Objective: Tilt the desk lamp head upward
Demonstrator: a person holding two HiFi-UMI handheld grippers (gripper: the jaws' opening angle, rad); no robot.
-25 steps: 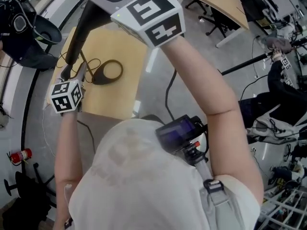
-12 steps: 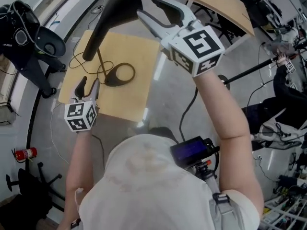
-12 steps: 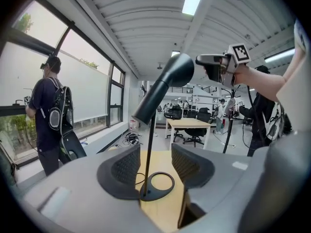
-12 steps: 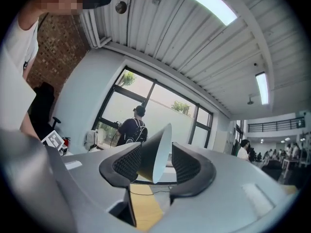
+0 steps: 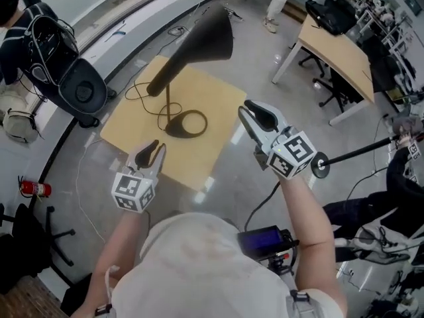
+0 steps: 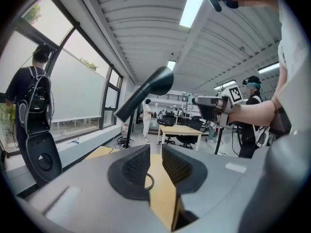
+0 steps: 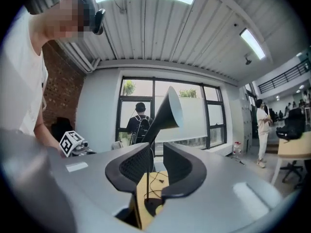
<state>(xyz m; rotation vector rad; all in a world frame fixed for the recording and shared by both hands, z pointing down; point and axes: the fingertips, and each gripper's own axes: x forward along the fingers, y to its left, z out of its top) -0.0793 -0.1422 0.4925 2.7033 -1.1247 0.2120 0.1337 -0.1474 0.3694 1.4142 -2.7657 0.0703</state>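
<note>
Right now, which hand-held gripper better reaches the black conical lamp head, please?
Probably the right hand-held gripper: nearer the black conical lamp head than the left hand-held gripper; both are closing, empty.

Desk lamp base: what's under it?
The ring-shaped base rests on a small wooden table, whose top shows through the ring. Whatever lies below the tabletop is covered.

readable text: none | labels; brands; numbers; signs: none legible in any view

You have one wooden table [image 5: 213,97] on the floor; the lamp base [image 5: 175,130] and its cord [image 5: 159,111] lie on it.
</note>
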